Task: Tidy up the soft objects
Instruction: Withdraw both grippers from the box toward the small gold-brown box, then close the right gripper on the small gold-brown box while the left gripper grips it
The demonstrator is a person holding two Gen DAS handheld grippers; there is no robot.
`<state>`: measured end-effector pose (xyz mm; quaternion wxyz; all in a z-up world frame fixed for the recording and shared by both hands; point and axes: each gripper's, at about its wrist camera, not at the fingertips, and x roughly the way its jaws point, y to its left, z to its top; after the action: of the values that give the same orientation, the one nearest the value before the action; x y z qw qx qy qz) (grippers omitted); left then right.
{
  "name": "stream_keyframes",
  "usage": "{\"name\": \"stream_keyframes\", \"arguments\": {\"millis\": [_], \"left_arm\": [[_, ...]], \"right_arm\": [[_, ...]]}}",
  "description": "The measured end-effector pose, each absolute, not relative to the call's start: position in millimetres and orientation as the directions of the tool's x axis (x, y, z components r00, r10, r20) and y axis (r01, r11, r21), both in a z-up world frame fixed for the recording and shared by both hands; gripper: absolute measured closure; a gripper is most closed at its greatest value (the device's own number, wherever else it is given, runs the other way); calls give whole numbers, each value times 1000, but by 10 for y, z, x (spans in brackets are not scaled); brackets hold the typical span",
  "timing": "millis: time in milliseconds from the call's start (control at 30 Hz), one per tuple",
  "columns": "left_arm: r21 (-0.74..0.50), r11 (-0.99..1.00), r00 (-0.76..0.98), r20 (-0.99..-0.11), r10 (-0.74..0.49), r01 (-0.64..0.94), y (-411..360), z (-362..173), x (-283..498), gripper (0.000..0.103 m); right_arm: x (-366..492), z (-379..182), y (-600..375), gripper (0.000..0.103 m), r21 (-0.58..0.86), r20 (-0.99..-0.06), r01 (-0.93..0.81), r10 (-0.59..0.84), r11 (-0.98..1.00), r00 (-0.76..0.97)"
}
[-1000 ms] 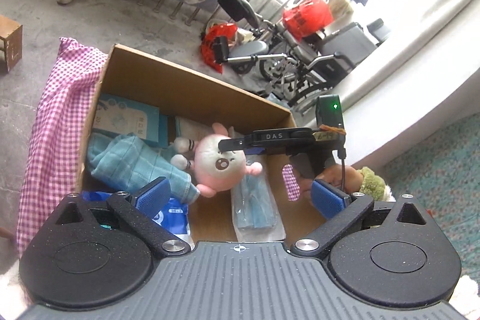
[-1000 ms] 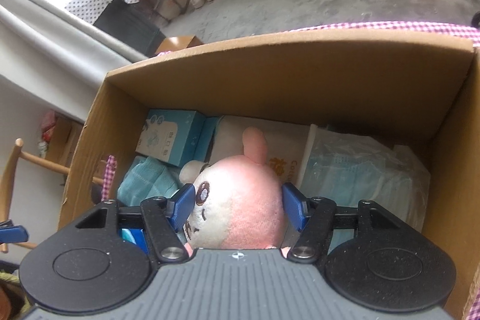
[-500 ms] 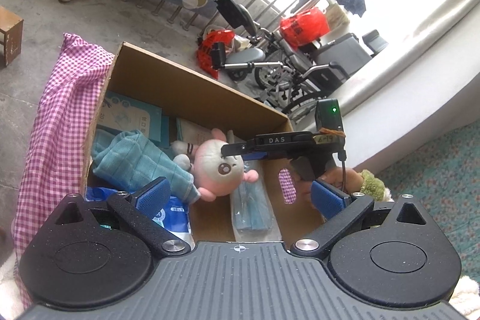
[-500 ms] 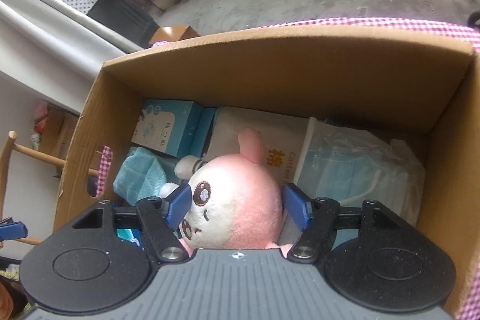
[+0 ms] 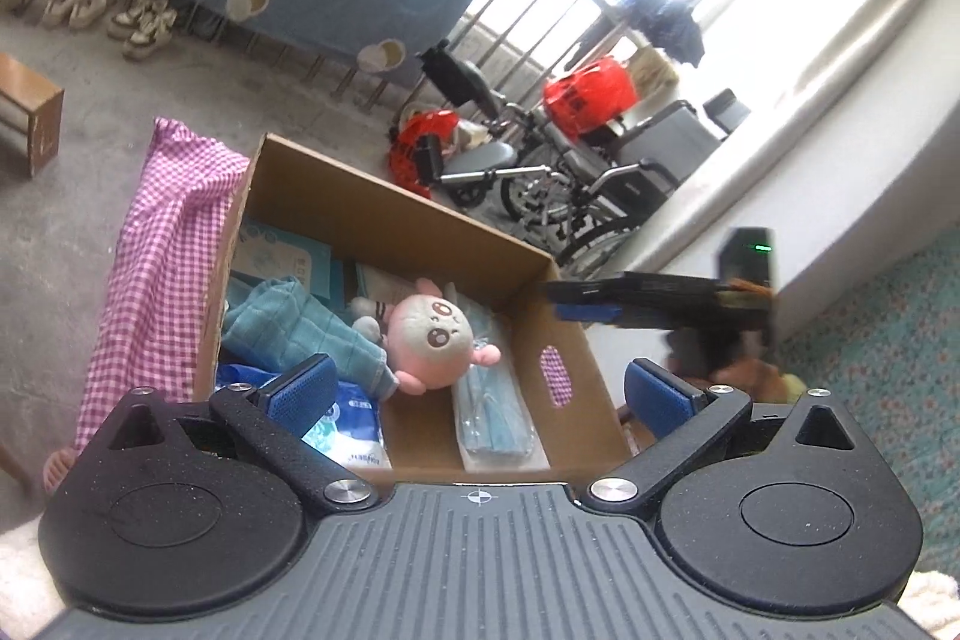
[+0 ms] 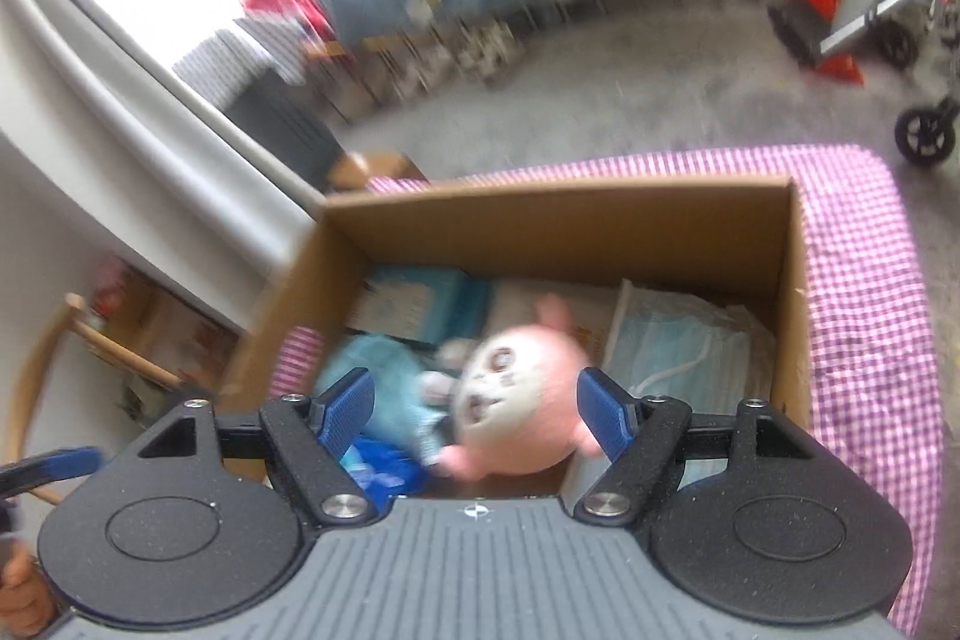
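- A pink plush toy (image 5: 429, 337) lies in the middle of the cardboard box (image 5: 576, 376), against a folded teal towel (image 5: 294, 322) on its left.
- Right gripper (image 6: 474, 415) hangs blurred above the box, jaws wide, holding nothing; the placing step looks finished.
- Left gripper (image 5: 477, 391) waits at the near rim, jaws wide and empty.
- Next move: probably fetch another soft item.

Pink plush toy (image 5: 429, 337): round head, pale face panel, dark eyes, small pink ears and stubby limbs. Lies loose in the cardboard box (image 5: 393, 220), face up, near box centre. Its left side rests against a folded teal towel (image 5: 300, 322); its right side touches a clear pack of blue face masks (image 5: 489, 403) lying flat on the box floor. Blue-and-white soft pack (image 5: 351, 421) sits in the near-left corner, just under the towel's edge. Right wrist view blurred: plush (image 6: 522, 400) shows same pose, mask pack (image 6: 678, 346) beside it.
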<state>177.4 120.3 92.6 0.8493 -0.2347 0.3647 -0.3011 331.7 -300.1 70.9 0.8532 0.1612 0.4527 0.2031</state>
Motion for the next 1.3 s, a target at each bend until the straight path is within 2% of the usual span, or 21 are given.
{"name": "stream_keyframes", "arguments": {"millis": [200,367,567,667,767,800,1067,1300], "left_arm": [[-578,717,545,-483,-685,389,1187,901,1470,1],[-535,703,474,-520,-711,469,866,664,1233,1],[-463,673,365,-591,-719,577,114,243,1095,2],[-376,687,369,-632,-681,622,-252,42,1095,6],[-286,700,394,-661,-638,654,-521,-129,1132,15],[-270,703,394,-671,-628,658,-585,-180,1157,21],[-178,727,414,-722,-554,663,-873,-353,1282,33],[-104,729,433,-744,-509,677,-1010,-441,1315,37]], "right_arm": [[2303,1127,-3286,22,518,-547,-253,544,817,636],[1558,940,-3335,21,574,-485,-225,548,788,682],[1096,207,-3305,21,629,-507,-73,480,774,716],[1053,-122,-3307,27,641,-530,-4,446,768,722],[1063,-380,-3313,35,652,-548,44,430,757,717],[1051,-454,-3307,36,652,-552,56,423,756,719],[1192,-738,-3347,41,655,-558,62,426,753,712],[1276,-879,-3361,44,684,-540,49,460,728,705]]}}
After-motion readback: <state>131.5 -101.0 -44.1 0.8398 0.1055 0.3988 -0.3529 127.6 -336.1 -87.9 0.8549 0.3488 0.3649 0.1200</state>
